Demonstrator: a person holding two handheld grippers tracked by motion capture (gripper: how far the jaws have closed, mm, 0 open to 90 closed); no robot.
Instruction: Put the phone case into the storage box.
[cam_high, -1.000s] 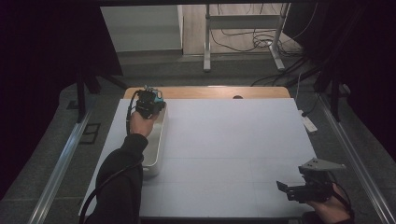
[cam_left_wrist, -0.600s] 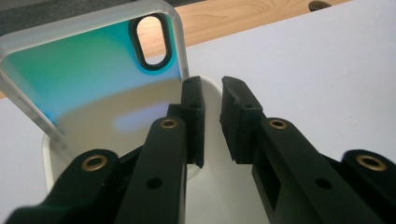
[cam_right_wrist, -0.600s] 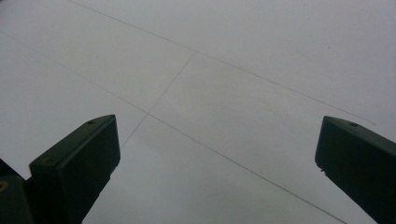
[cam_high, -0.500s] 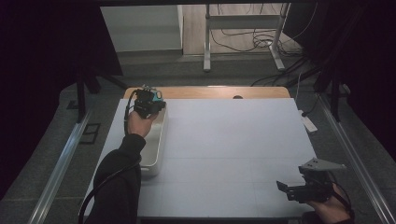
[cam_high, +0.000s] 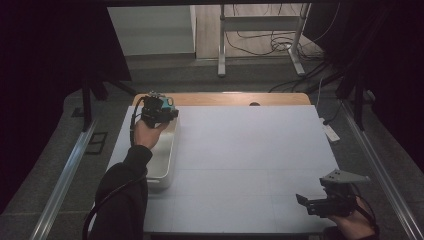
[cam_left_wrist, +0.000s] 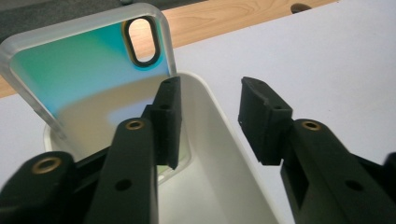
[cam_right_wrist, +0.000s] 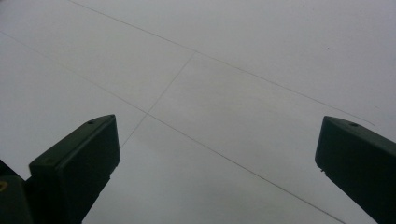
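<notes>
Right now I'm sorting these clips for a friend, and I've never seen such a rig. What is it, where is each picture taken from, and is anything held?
There is no robot. A person holds a hand gripper in each hand. The high view looks down on the white table. The other two pictures come from cameras riding on the grippers, looking along their black fingers. The left gripper hangs open over the far end of a white tray. A teal phone case leans in the tray, beside one finger and not between them. The right gripper is open above bare table near the right corner. Nothing is held.
</notes>
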